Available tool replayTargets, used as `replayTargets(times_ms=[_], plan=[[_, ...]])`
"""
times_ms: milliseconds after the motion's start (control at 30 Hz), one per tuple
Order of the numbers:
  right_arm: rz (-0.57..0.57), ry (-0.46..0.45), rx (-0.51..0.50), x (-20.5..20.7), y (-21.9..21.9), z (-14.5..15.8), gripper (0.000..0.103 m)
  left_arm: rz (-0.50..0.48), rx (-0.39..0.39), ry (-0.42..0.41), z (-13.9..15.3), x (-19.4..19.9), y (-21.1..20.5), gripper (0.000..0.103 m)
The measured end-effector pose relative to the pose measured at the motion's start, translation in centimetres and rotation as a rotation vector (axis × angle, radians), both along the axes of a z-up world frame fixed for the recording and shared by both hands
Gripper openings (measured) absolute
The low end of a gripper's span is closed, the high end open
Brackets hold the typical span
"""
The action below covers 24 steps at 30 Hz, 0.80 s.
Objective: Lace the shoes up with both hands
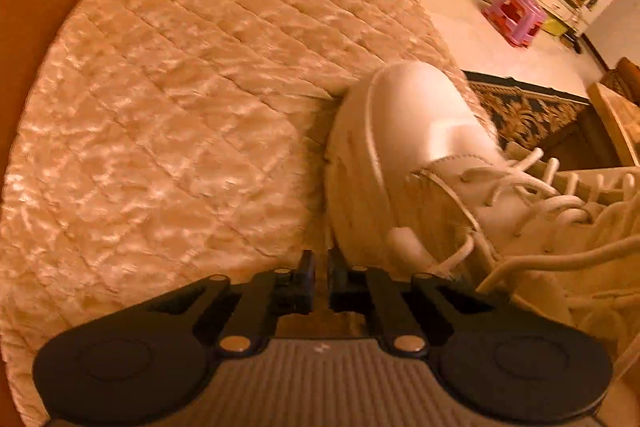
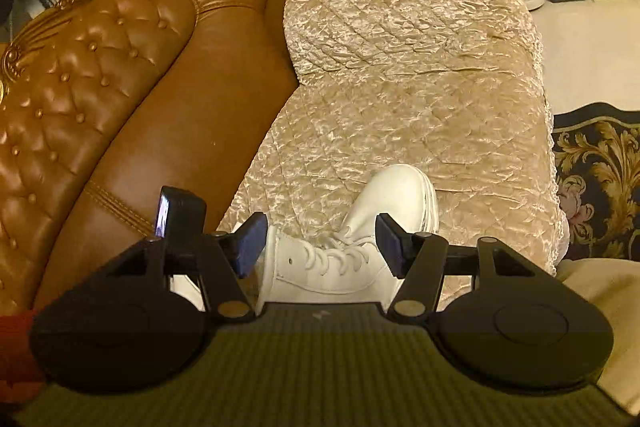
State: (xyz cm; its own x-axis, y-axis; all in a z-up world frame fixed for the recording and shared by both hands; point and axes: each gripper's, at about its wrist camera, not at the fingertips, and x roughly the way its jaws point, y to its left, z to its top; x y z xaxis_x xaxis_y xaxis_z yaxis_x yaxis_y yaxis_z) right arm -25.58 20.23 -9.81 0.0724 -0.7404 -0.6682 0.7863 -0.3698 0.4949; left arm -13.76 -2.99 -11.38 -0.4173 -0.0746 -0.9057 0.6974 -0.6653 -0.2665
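While the right gripper (image 2: 322, 241) hangs wide above the white shoe (image 2: 360, 247), toe pointing away on the quilted sofa cover (image 2: 420, 87), the left gripper (image 1: 321, 281) sits closed beside its sole, seemingly empty.

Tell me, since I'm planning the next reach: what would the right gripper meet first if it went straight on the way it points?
Probably the laced top of the white leather high-top shoe, framed between the open jaws of the right gripper; depth is unclear.
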Motion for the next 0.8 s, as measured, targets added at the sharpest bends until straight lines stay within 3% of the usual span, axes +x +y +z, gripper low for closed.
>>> replayTargets(times_ms=[133,233,267,400,500,667,733,800], plan=[[0.094,-0.008,0.007,1.1,-0.6,-0.4,0.067,-0.008,0.042,-0.002,-0.5,-0.7,-0.5,0.001],[0.148,0.011,0.06,2.2,-1.1,-1.1,0.067,0.007,0.038,-0.116,-2.0,-1.6,-1.3,0.004],[0.165,0.018,0.078,2.6,-1.2,-1.4,0.067,0.01,0.041,-0.12,-2.1,-1.7,-1.3,0.004],[0.104,-0.095,0.071,1.4,-0.4,-2.6,0.067,0.018,0.039,-0.132,-2.7,-2.0,-1.5,0.004],[0.08,-0.148,0.064,0.8,0.1,-3.1,0.067,0.025,-0.001,-0.138,-2.7,-2.0,-1.1,0.001],[0.097,-0.127,0.072,1.1,-0.1,-3.0,0.067,0.041,-0.143,-0.176,-1.3,-1.2,0.2,0.0],[0.1,-0.125,0.074,1.1,-0.2,-3.1,0.067,0.075,-0.131,-0.165,-1.3,0.1,0.2,0.0],[0.099,-0.136,0.072,0.9,-0.1,-3.2,0.067,0.114,-0.038,-0.077,-1.4,1.5,-0.1,0.0]])
